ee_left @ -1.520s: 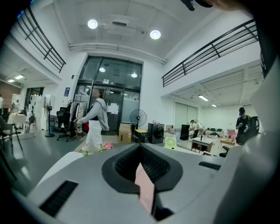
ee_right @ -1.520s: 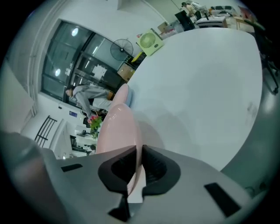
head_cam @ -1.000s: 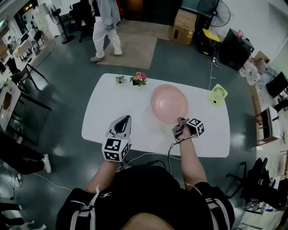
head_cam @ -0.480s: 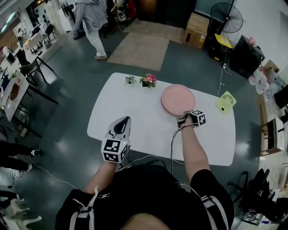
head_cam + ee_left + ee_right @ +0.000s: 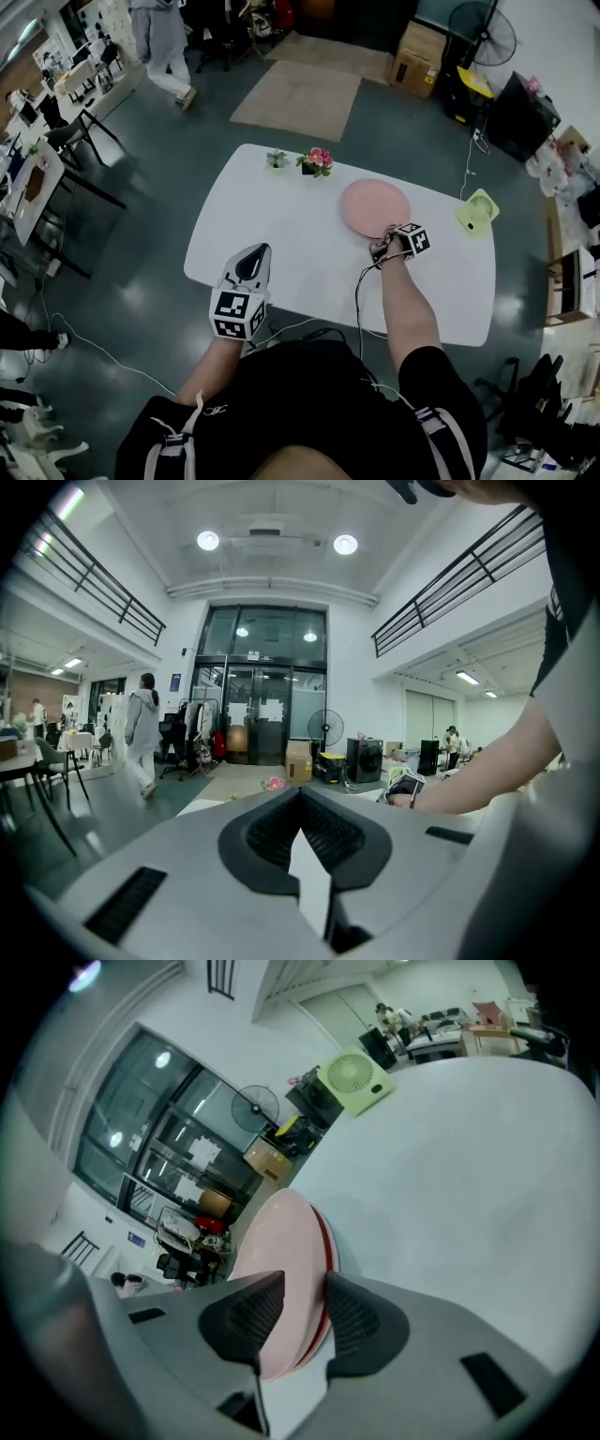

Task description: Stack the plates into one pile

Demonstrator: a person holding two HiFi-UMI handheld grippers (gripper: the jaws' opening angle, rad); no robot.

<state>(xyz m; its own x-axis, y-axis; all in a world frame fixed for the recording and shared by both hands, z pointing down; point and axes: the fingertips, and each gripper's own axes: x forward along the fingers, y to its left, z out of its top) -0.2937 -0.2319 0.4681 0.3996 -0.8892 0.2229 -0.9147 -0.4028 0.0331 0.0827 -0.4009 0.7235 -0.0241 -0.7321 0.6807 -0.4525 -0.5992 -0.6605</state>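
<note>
The pile of pink plates (image 5: 375, 208) was laid flat on the far right part of the white surface (image 5: 281, 234), with its near edge met by the right gripper (image 5: 382, 248). The pile's rim was straddled by that gripper's jaws, which had just been opening. A gap was seen beside each pad, so the plates were judged released, not gripped. The step in hand was judged to be the let-go after placing.

To be done well, the jaws were judged to need spreading fully before any pull-back. They then needed drawing straight back along the line of the rim, so that the top plate was not dragged off centre or tipped by a pad.

The left gripper (image 5: 253, 253) was held off the near edge of the surface, well apart from the plates, jaws clenched on nothing.

A red rim (image 5: 324, 1241) under the top plate was shown only in the right gripper view, so more than one plate was confirmed there. In the head view the pile was read as one pink disc.

The layout was given only by the head view: green fan (image 5: 476, 211) right of the pile, flowers (image 5: 317, 161) beyond it to the left, no other plate seen on the surface. In the left gripper view only its closed jaws and the room were shown, and the plates were not made out.
</note>
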